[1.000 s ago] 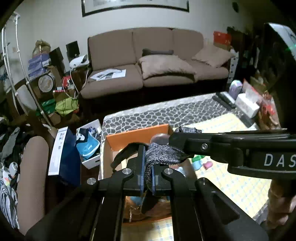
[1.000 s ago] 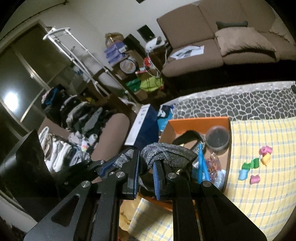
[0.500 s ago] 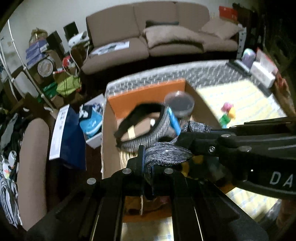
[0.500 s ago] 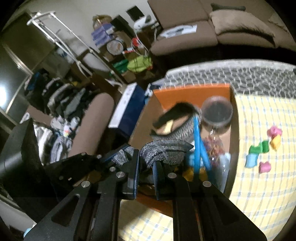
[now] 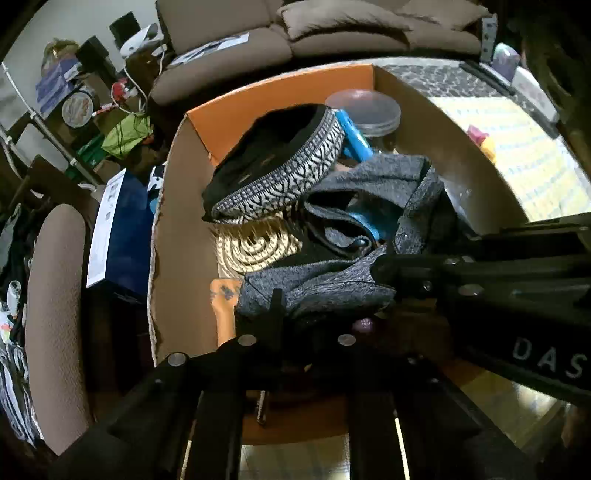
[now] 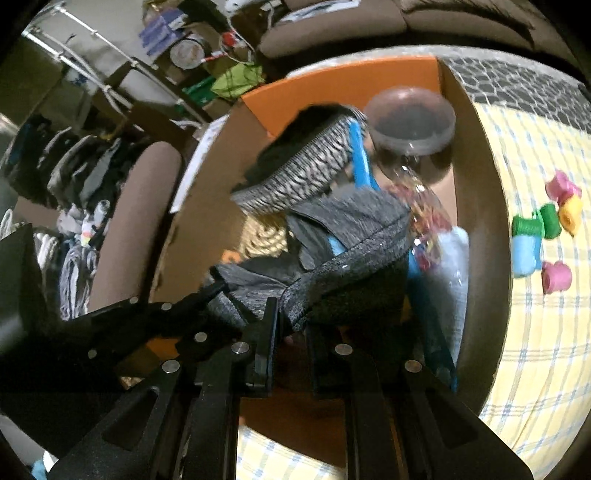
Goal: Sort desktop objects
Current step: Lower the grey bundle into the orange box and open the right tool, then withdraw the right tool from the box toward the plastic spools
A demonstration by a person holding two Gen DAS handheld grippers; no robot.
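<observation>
A grey knit cloth (image 5: 332,280) hangs between both grippers, low inside an open cardboard box (image 5: 177,229) with an orange inner flap. My left gripper (image 5: 310,317) still has the cloth bunched between its pads, and its jaws are opening. In the right wrist view the right gripper (image 6: 291,325) is shut on another fold of the grey cloth (image 6: 354,229). The cloth drapes over a black-and-white patterned pouch (image 5: 284,173) and a blue item (image 5: 354,140). A clear lidded jar (image 5: 364,110) stands at the box's far end.
A beige coiled piece (image 5: 255,247) lies on the box floor. Coloured spools (image 6: 546,221) sit on the yellow checked cloth (image 6: 535,350) to the right of the box. A brown sofa (image 5: 332,33) is behind, and a padded chair arm (image 5: 55,295) and clutter are on the left.
Both grippers have dropped together with the grey cloth from above the box down into it and tilted further downward. The left jaws now stand slightly wider.
</observation>
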